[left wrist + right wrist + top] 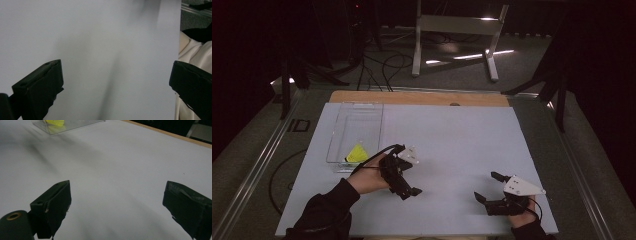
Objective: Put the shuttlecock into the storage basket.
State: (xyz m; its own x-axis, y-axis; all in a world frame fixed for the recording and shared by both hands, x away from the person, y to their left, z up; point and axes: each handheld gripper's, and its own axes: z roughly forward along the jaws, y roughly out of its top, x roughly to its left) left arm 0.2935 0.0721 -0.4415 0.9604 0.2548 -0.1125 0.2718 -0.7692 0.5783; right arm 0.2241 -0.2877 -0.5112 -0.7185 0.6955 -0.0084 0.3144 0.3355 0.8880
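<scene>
A clear plastic tray (343,131) lies on the left of the white table top (452,135), and a yellow object (356,154) rests in its near end. My left gripper (406,184) hovers just right of the tray's near corner, turned toward the table's front edge. Its jaws stand open over bare white surface in the left gripper view (116,72). My right gripper (486,186) sits near the front right of the table, open and holding nothing (117,192). The right gripper view looks across the table at the tray (75,126) and the yellow object (55,122).
A wooden strip (419,98) runs along the table's far edge. Beyond it stand a white metal frame (457,30) and cables on the dark floor. The person's pale clothing (195,52) shows past the table's near edge.
</scene>
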